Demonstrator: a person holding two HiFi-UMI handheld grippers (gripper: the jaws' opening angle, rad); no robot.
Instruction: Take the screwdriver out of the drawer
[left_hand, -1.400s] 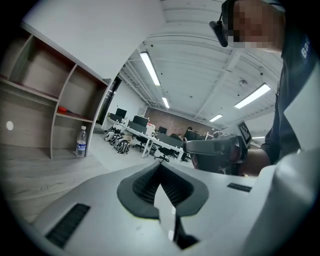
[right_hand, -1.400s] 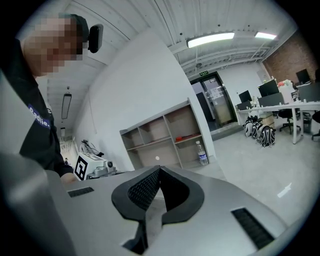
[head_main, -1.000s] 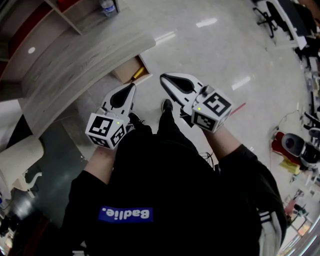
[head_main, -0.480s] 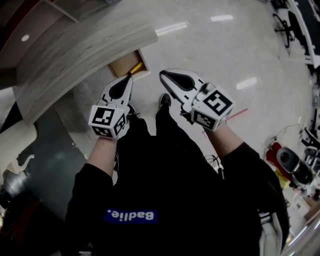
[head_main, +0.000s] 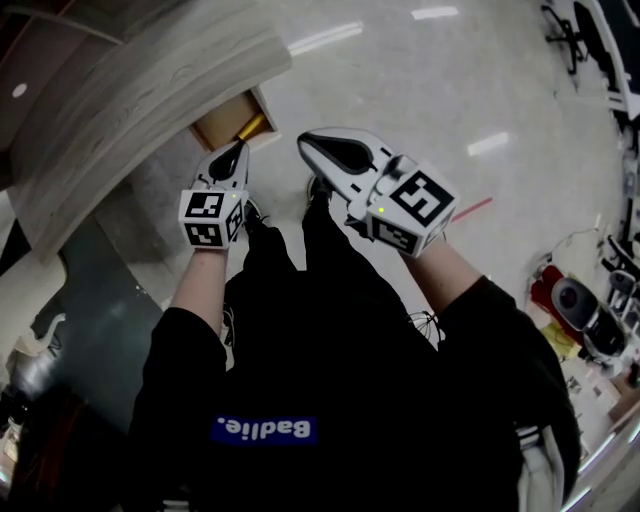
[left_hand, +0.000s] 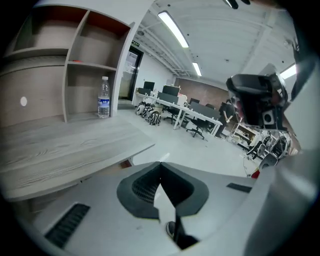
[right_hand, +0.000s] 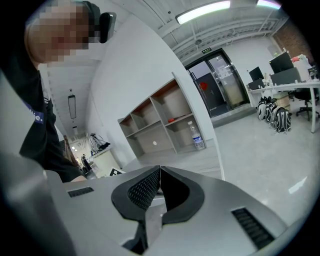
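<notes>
Looks steeply down past a black top (head_main: 340, 350) with a blue chest patch (head_main: 262, 430) onto a glossy pale floor (head_main: 420, 80). Holds the white two-jaw left gripper (head_main: 240, 149), marker cube (head_main: 210, 218) at its rear, low beside the curved grey wood-grain desk (head_main: 130, 90). Clenched: in the left gripper view the pads press tip to tip, with nothing between them and only a glimpse of a dark shoe (left_hand: 171, 229) through the gap behind. Holds the white two-jaw right gripper (head_main: 305, 142) just beside the left one, apart from it and clear of the desk. Likewise clamped on nothing, its black ribbed pads (right_hand: 145, 190) meeting at the tip.

Finds the task's thing under the desk edge: a shallow light-brown wooden drawer (head_main: 212, 128) standing open, and inside it a yellow-handled screwdriver (head_main: 250, 127), lying slantwise near the drawer's right wall, only the handle plainly visible. Places the left gripper's tip just short of the drawer's front corner in the head view; cannot tell whether touching.

Shows, in both gripper views, an open shelf unit (left_hand: 75, 65) at the back of the desk, with a clear plastic water bottle (left_hand: 103, 104) upright in a lower compartment. Takes in black office chairs and desks (left_hand: 190, 112) well beyond, and a red-and-dark object (head_main: 565, 295) on the floor off to the right.
</notes>
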